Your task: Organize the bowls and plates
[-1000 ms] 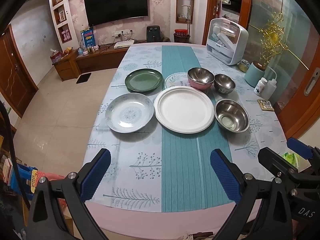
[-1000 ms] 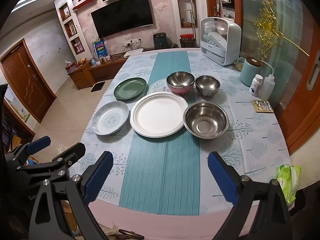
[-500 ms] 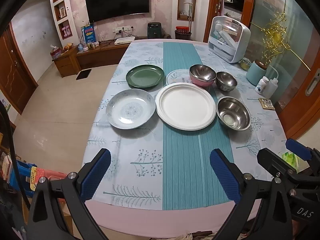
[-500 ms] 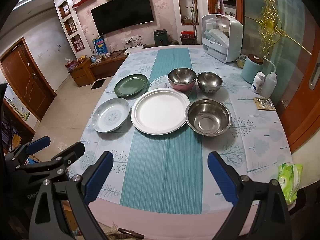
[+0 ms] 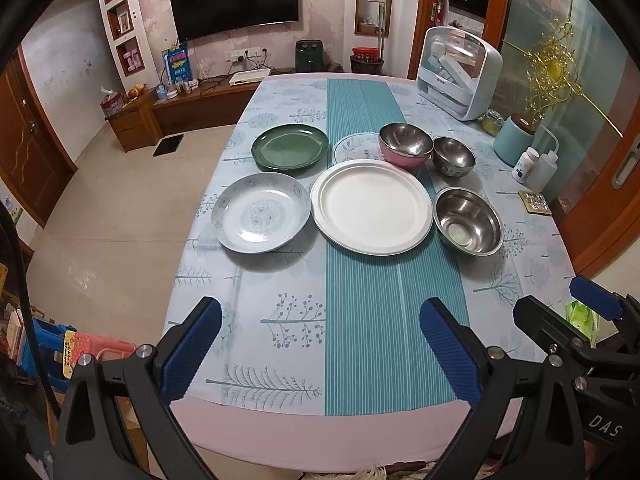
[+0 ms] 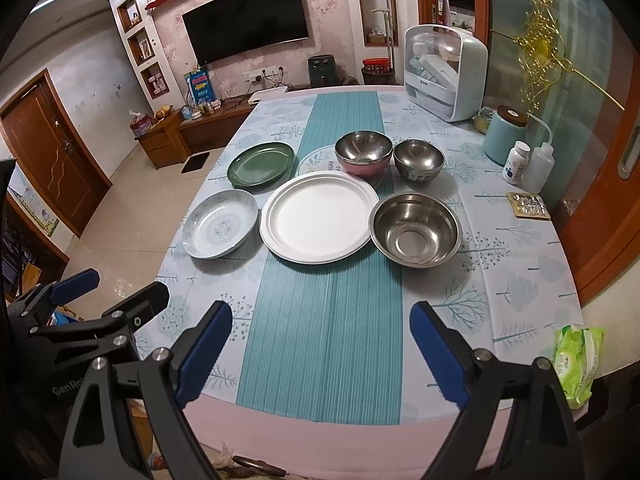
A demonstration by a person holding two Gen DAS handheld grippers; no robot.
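You've got both grippers low at the near table edge, pointed across the table (image 5: 280, 432); left gripper (image 5: 320, 352) spread wide with nothing in it, right gripper (image 6: 322, 354) same deal. Dishes sit mid-frame: white plate (image 5: 372, 212) dead centre, patterned plate (image 5: 260, 212) touching its left rim, green plate (image 5: 290, 147) behind; big steel bowl (image 5: 468, 227) on the right, pink bowl (image 5: 405, 146) and small steel bowl (image 5: 454, 157) further back. Only the right view shows the whole green wipes pack (image 6: 576, 364), lower right; the left view just catches a sliver.
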